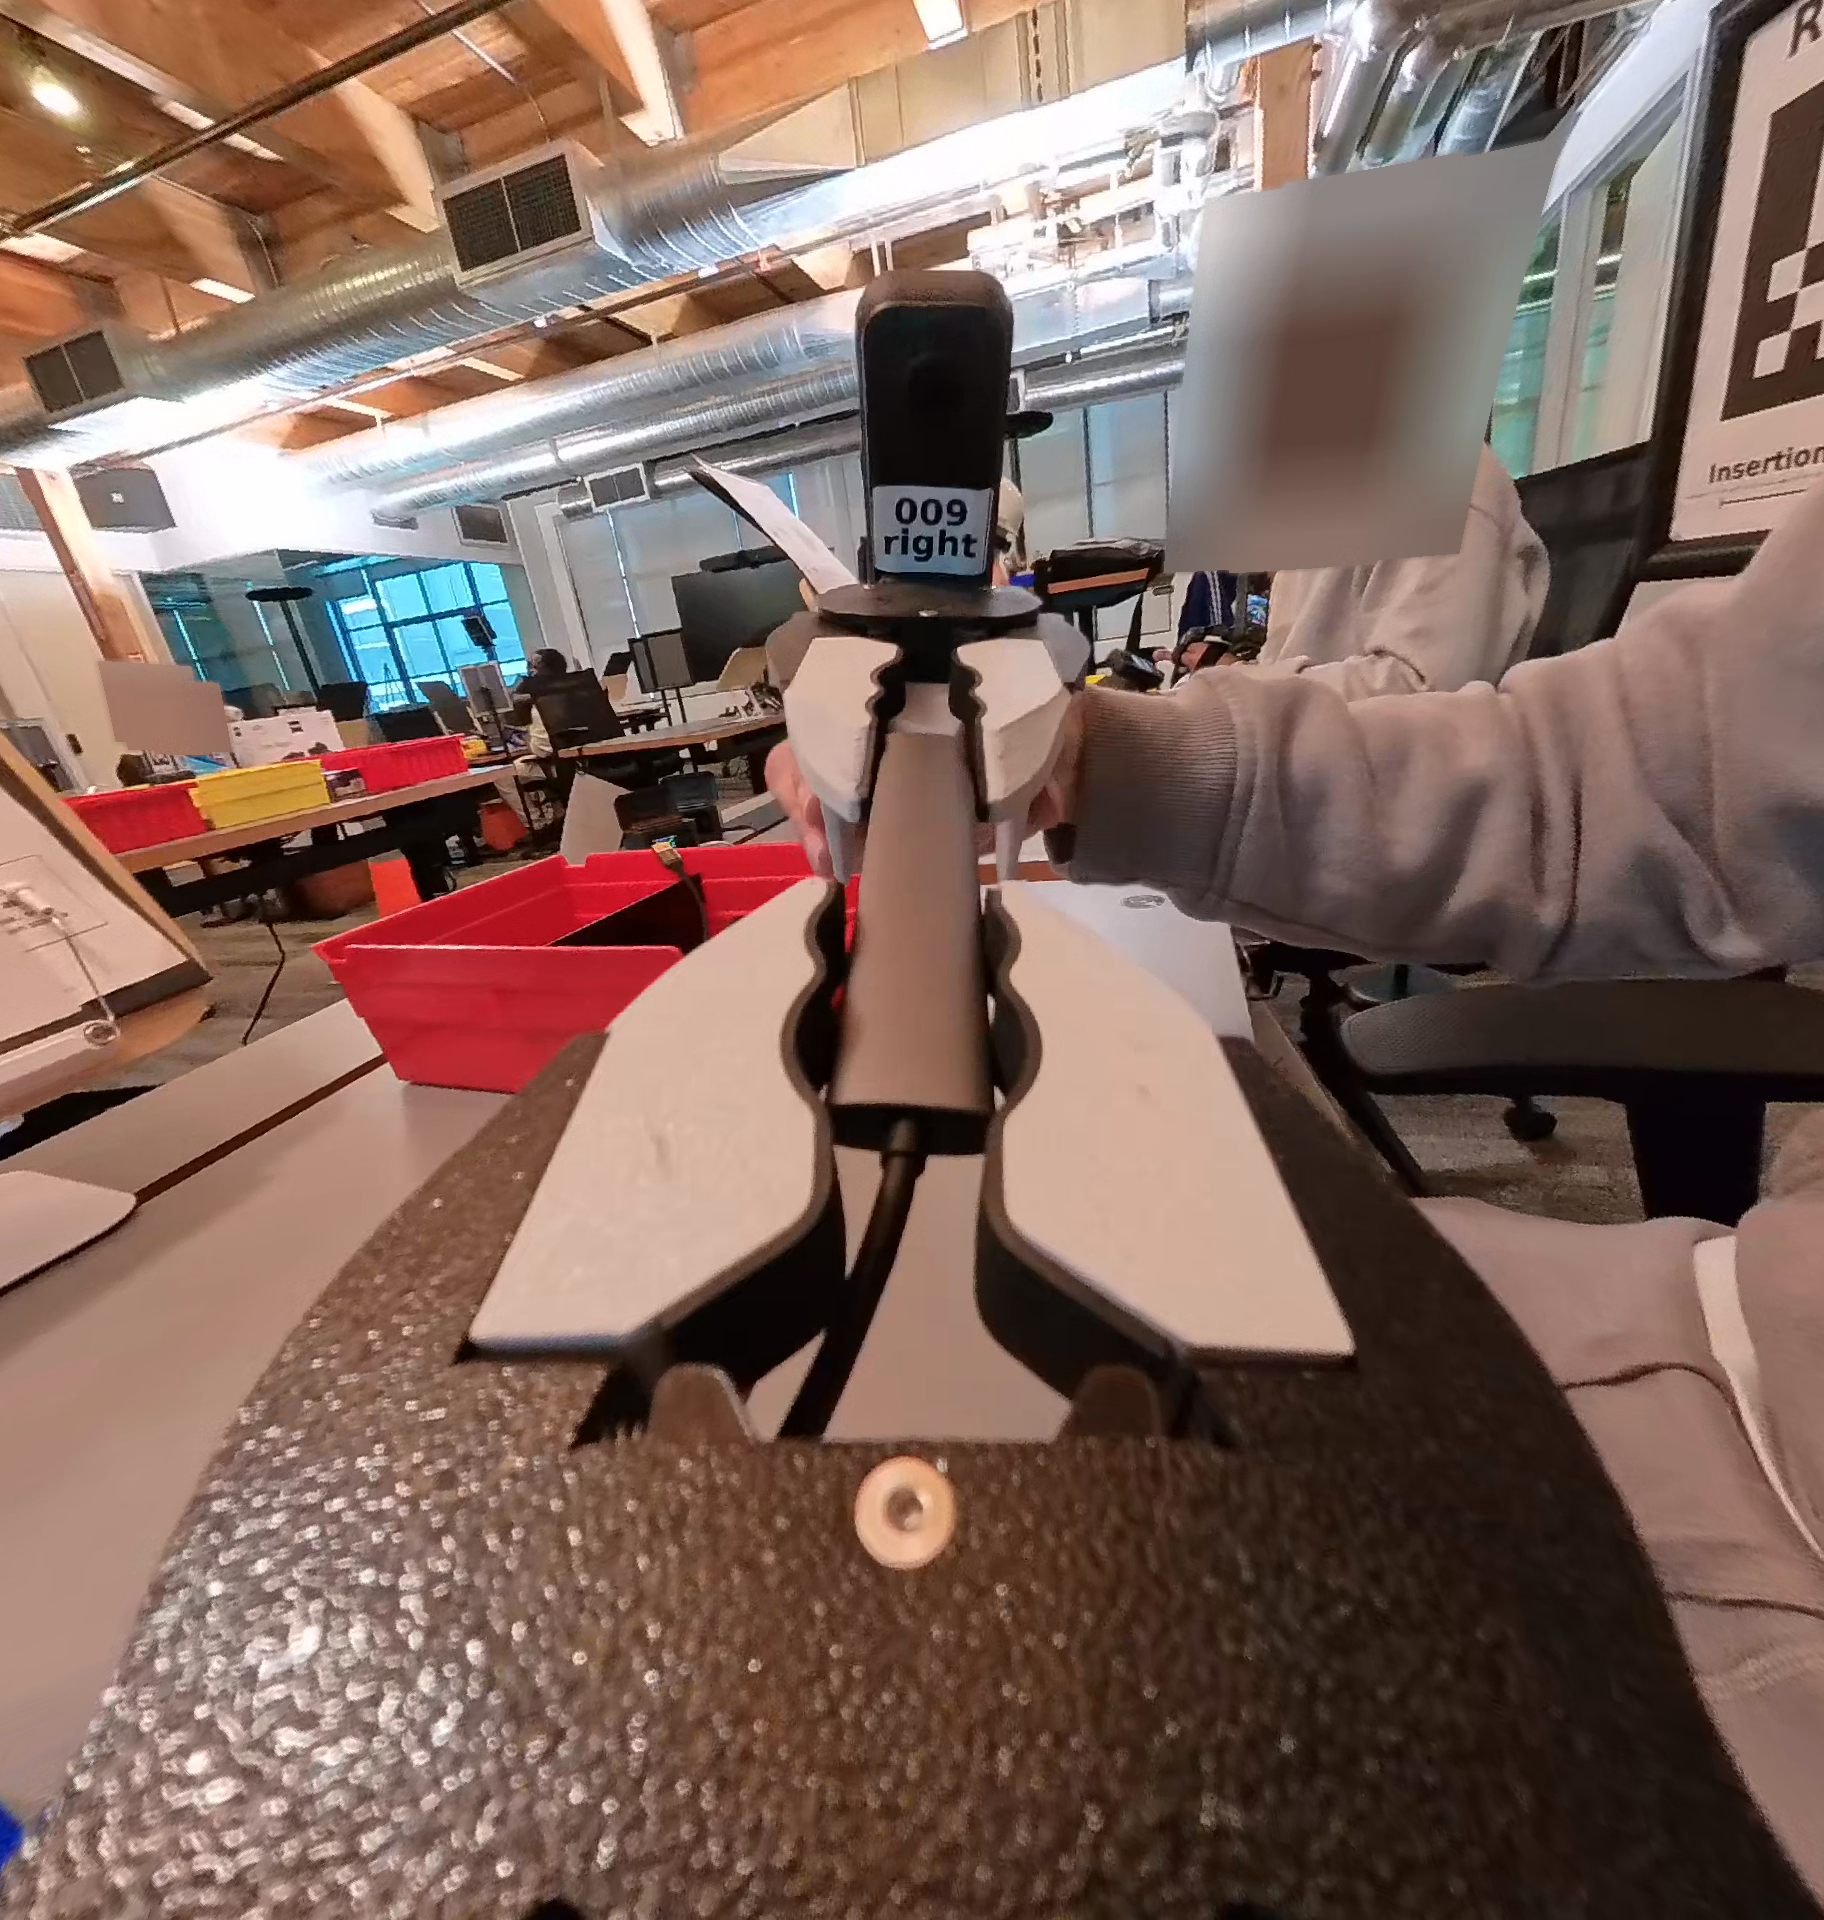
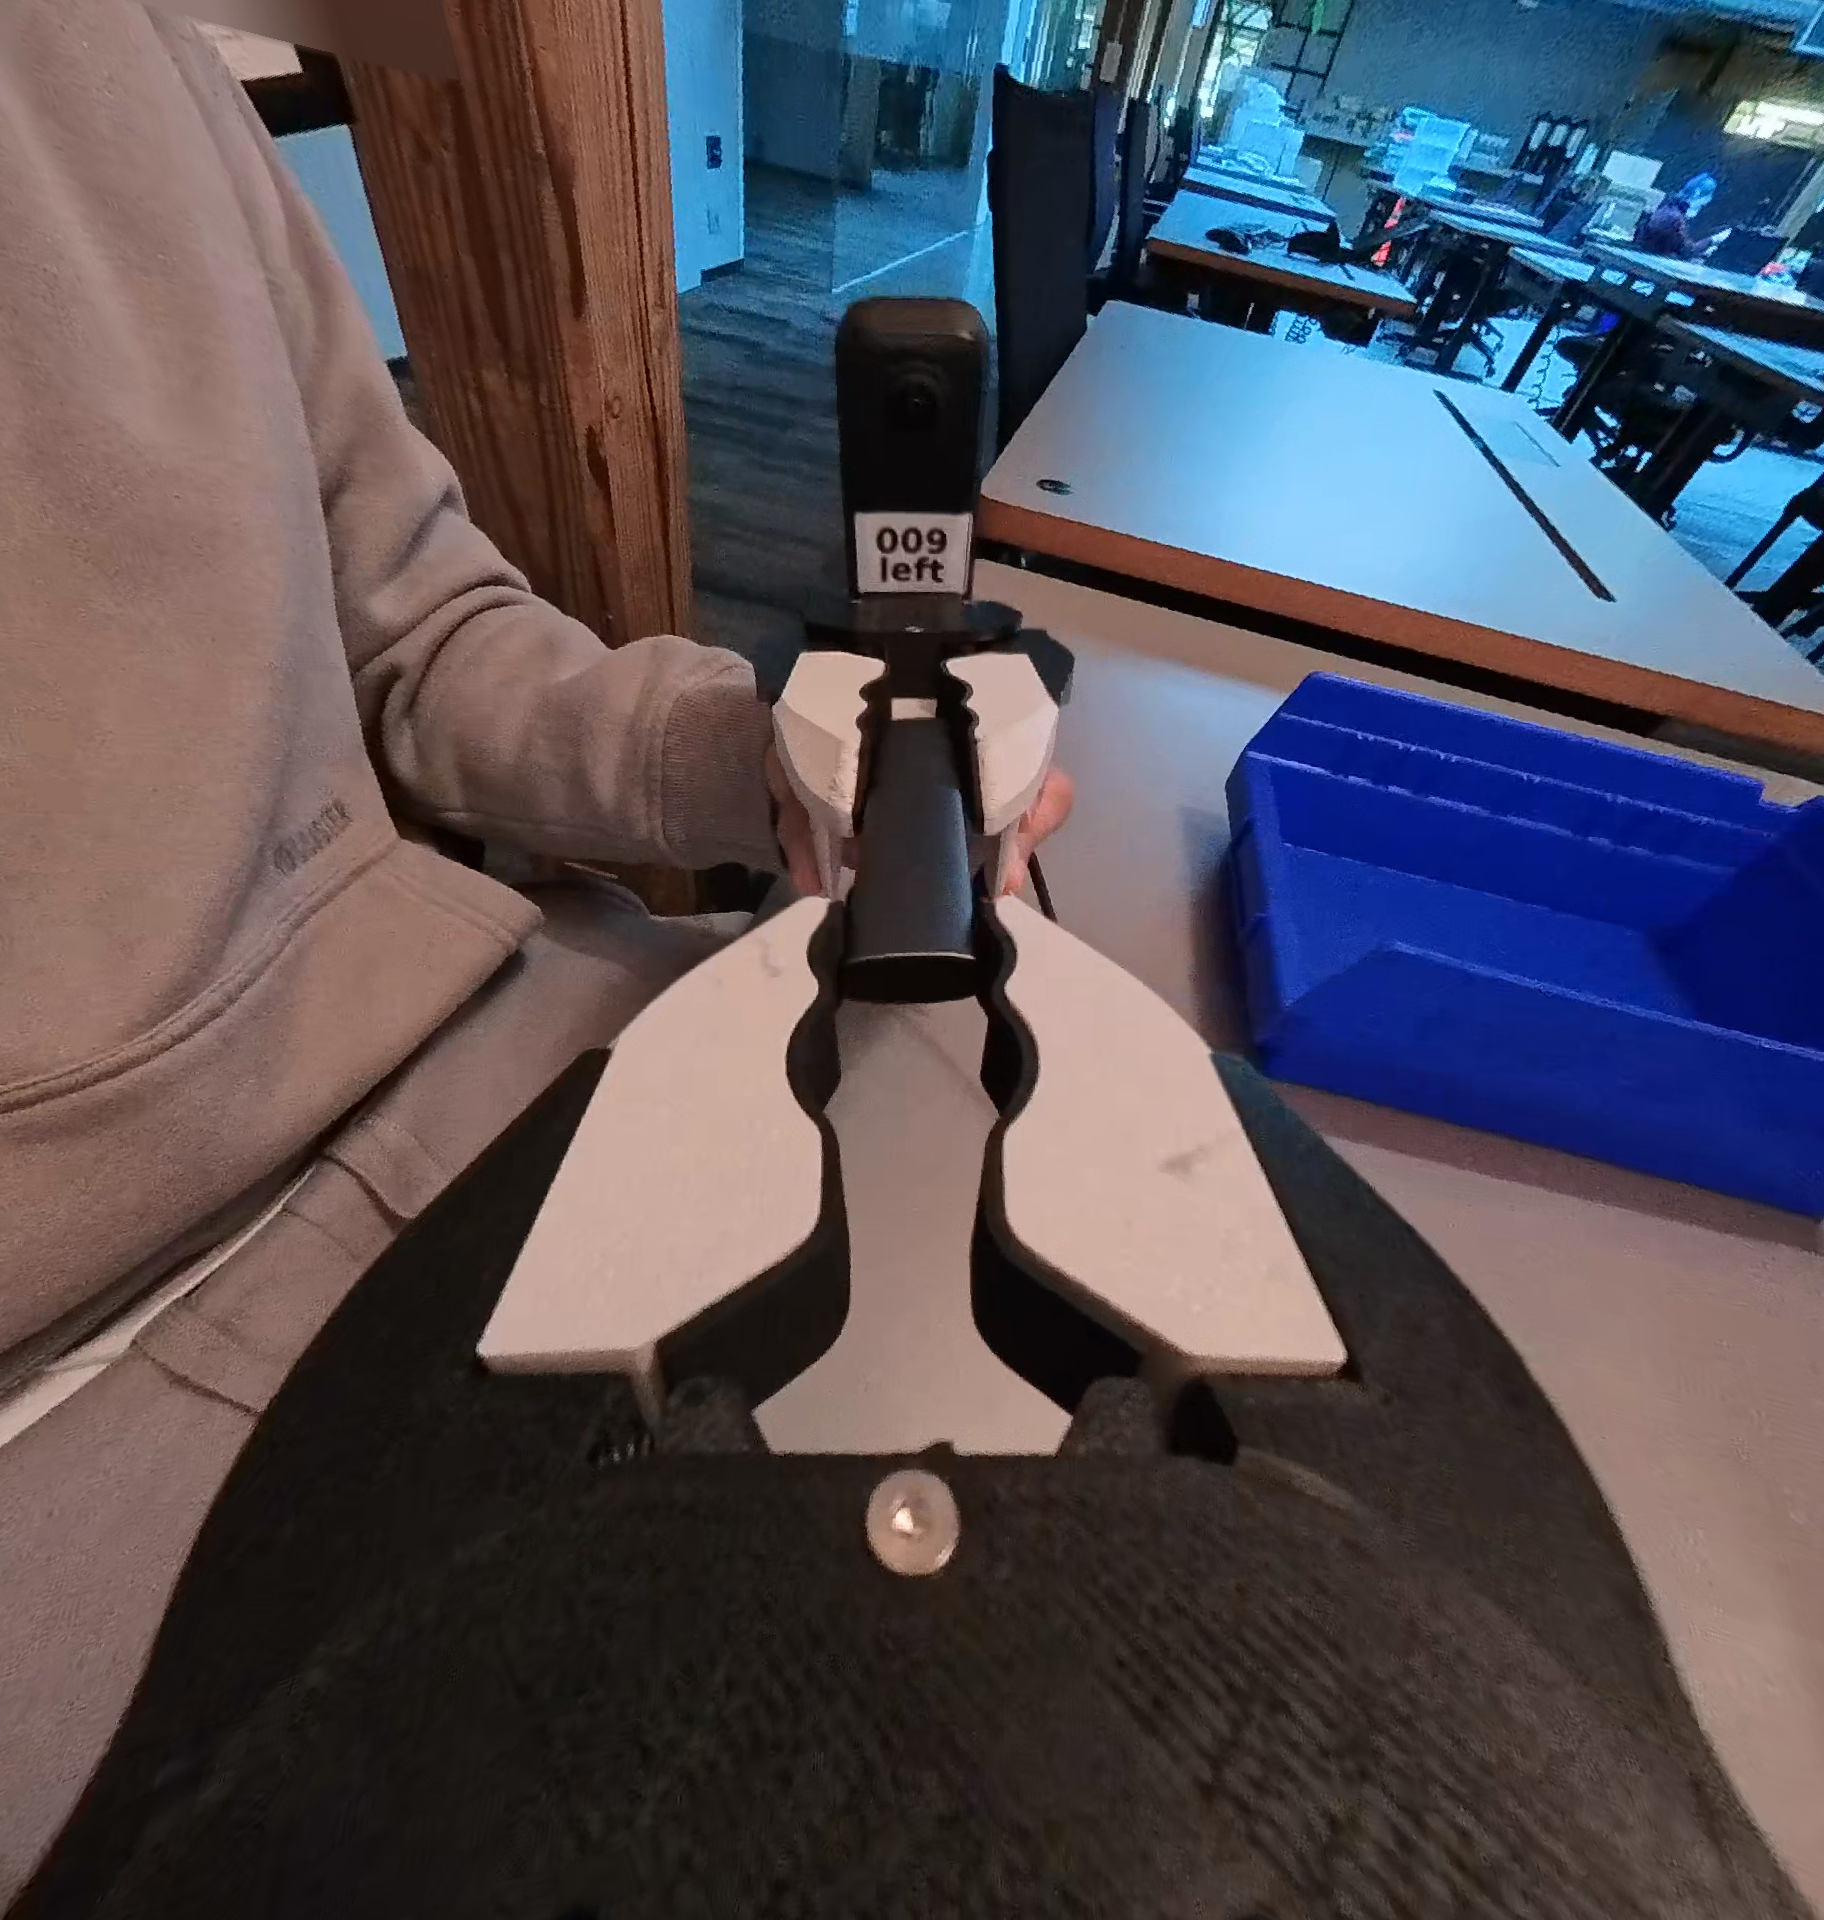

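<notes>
Open workshop behind; over the pale bench I hold both grippers nose to nose. My left gripper pinches the dark adapter block between its fingers; my right gripper pinches its far end.

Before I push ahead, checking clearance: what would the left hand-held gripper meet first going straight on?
The left hand-held gripper, shut on the dark bar, points at the right hand-held gripper gripping its far end; likely that first.
</notes>
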Motion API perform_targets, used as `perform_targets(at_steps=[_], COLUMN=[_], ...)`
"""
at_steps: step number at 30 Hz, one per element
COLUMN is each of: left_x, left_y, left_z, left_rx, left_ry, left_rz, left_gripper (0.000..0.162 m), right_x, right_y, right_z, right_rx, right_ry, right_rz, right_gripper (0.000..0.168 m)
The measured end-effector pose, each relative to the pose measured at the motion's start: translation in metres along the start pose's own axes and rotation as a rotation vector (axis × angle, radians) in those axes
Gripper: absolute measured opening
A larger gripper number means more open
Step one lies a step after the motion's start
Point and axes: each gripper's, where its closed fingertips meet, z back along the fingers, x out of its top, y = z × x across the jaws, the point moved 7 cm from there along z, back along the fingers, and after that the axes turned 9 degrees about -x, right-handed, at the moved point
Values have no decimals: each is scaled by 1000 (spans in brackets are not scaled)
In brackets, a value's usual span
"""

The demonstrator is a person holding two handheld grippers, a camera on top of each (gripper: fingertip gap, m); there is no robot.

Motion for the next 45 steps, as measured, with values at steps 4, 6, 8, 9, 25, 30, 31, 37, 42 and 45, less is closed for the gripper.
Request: perform_targets(at_steps=[4,6,8,9,25,30,31,37,42,45], left_x=[-1,6,13,15,-26,-31,-32,-37,-39,-39], left_y=[4,7,9,10,28,29,29,32,33,34], left_z=[-1,0,2,4,6,5,5,8,8,9], left_rx=[88,215,293,328,461,456,455,459,458,458], left_ry=[37,51,53,47,243,257,252,253,255,251], left_rz=[-27,-100,-148,-165,-148,-137,-125,-92,-80,-77], left_gripper=[42,75,88,90,77,76,75,74,74,73], right_x=[-3,-1,6,11,-46,-70,-73,-96,-129,-131], right_y=[-2,-9,-19,-26,-196,-222,-226,-253,-262,-253], right_z=[1,9,27,40,212,194,190,184,235,238], right_rx=[-33,-84,-157,-221,-1160,-1107,-1088,-1048,-1406,-1395], right_ry=[21,31,45,58,479,495,489,460,865,894], right_rz=[-21,-16,-12,-5,-437,-504,-536,-684,-620,-589], right_gripper=[24,24,24,24,24,23,24,27,69,64])
